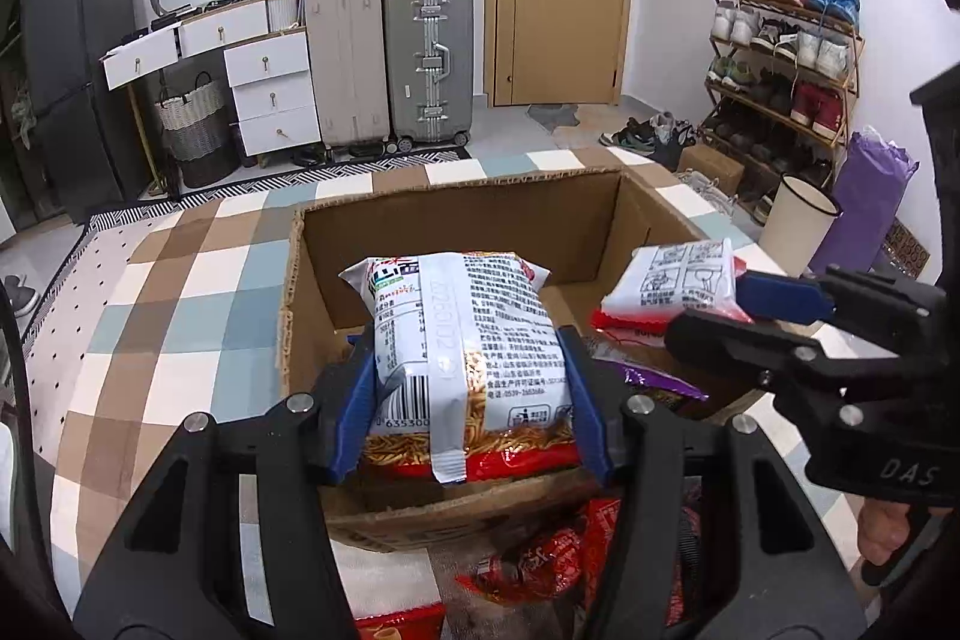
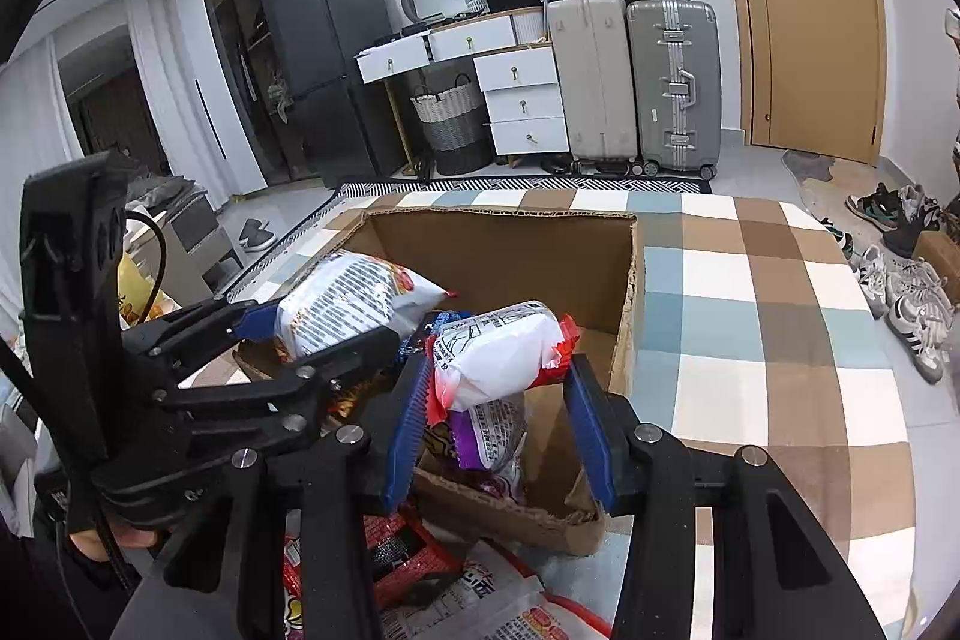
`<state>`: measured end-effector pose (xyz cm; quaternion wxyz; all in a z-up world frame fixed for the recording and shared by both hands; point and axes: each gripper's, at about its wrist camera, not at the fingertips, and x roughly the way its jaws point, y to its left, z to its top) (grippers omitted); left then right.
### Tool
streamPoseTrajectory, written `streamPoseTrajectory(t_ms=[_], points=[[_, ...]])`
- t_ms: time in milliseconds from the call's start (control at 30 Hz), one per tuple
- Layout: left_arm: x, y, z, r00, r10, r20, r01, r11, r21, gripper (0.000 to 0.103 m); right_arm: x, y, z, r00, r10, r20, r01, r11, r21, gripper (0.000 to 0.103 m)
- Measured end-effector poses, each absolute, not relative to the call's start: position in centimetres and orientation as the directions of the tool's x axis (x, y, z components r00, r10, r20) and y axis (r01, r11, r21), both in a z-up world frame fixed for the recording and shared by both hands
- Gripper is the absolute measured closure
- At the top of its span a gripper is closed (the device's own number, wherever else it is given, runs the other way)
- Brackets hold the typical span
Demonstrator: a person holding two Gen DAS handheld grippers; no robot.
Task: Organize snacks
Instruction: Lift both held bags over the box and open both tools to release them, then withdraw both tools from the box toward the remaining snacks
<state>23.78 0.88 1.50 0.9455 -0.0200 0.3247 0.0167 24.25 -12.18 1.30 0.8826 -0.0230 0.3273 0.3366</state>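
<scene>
Checkered rug [image 1: 180, 292] under cardboard box [image 1: 456, 214]; suitcases [image 1: 429, 58] behind.

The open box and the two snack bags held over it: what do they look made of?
Cardboard box: brown corrugated cardboard, matte; fluting shows along its ragged cut rim. Large snack bag in the left gripper: glossy printed plastic film with a clear window showing the sticks inside. Small snack bag in the right gripper: likely similar film, white, with crimped red ends.
</scene>
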Motion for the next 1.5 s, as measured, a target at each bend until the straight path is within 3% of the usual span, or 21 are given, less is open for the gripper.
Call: streamPoseTrajectory(t_ms=[333, 467, 500, 533, 600, 667, 733, 767, 1500], points=[[25.3, 0.8, 1.0, 0.771, 0.02, -0.637, -0.056, 0.998, -0.036, 0.049, 24.5, -11.7, 1.2, 0.564, 0.568, -0.599, -0.612, 0.775, 0.158, 0.056], [25.1, 0.7, 1.4, 0.77, 0.023, -0.637, -0.063, 0.997, -0.04, 0.049, 24.2, -11.6, 1.6, 0.563, 0.568, -0.6, -0.619, 0.771, 0.149, 0.049], [24.7, 0.8, 1.6, 0.774, 0.021, -0.633, -0.06, 0.997, -0.041, 0.048, 24.0, -11.7, 1.8, 0.573, 0.567, -0.591, -0.618, 0.773, 0.143, 0.041], [24.5, 0.7, 2.0, 0.779, 0.009, -0.627, -0.05, 0.998, -0.047, 0.045, 23.7, -12.0, 2.0, 0.584, 0.565, -0.582, -0.613, 0.778, 0.14, 0.033], [23.7, 0.6, 2.7, 0.787, 0.006, -0.617, -0.043, 0.998, -0.045, 0.022, 23.0, -12.7, 2.6, 0.599, 0.572, -0.561, -0.61, 0.779, 0.143, 0.029], [22.8, 0.3, 3.5, 0.801, 0.022, -0.598, -0.049, 0.998, -0.03, 0.014, 22.3, -13.4, 3.4, 0.614, 0.574, -0.542, -0.606, 0.783, 0.142, 0.019], [21.8, 0.2, 4.3, 0.808, 0.018, -0.589, -0.042, 0.999, -0.028, 0.006, 21.7, -14.3, 4.0, 0.631, 0.566, -0.531, -0.591, 0.794, 0.143, 0.0], [21.4, 0.2, 4.5, 0.81, 0.02, -0.586, -0.045, 0.999, -0.028, 0.001, 21.4, -14.7, 4.3, 0.635, 0.564, -0.528, -0.586, 0.797, 0.146, 0.0], [9.1, 1.0, 6.3, 0.828, 0.04, -0.56, -0.083, 0.995, -0.052, 0.001, 14.0, -19.3, 3.0, 0.624, 0.535, -0.57, -0.556, 0.816, 0.156, 0.0]])
